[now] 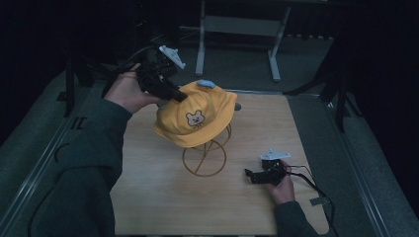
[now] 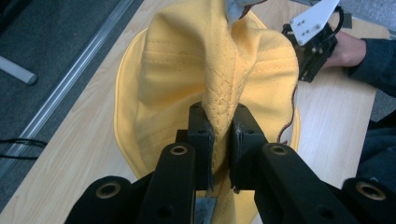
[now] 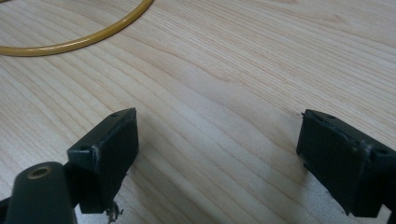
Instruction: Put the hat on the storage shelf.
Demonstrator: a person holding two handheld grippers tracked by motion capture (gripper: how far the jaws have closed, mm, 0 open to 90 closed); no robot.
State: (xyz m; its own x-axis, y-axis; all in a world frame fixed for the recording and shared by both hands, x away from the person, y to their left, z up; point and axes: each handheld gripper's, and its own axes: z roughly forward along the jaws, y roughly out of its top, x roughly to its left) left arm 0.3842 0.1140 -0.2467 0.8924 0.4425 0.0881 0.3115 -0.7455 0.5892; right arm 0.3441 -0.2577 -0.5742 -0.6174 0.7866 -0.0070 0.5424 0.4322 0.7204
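Note:
A yellow cap [image 1: 197, 116] with a small bear face sits tilted on a gold wire stand [image 1: 204, 159] near the middle of the wooden table [image 1: 163, 197]. A pale blue piece [image 1: 205, 83] sticks up at the cap's top. My left gripper [image 1: 178, 96] reaches in from the upper left. In the left gripper view it [image 2: 219, 116] is shut on a pinched fold of the cap [image 2: 187, 70]. My right gripper [image 1: 249, 174] rests low on the table at the right, jaws wide apart [image 3: 217, 140], nothing between them. The stand's base ring [image 3: 93, 35] curves ahead of it.
A grey metal frame on legs [image 1: 237, 24] stands beyond the table's far edge. Dark floor and rails surround the table. The right gripper's cable [image 1: 311, 182] trails toward the table's front right corner.

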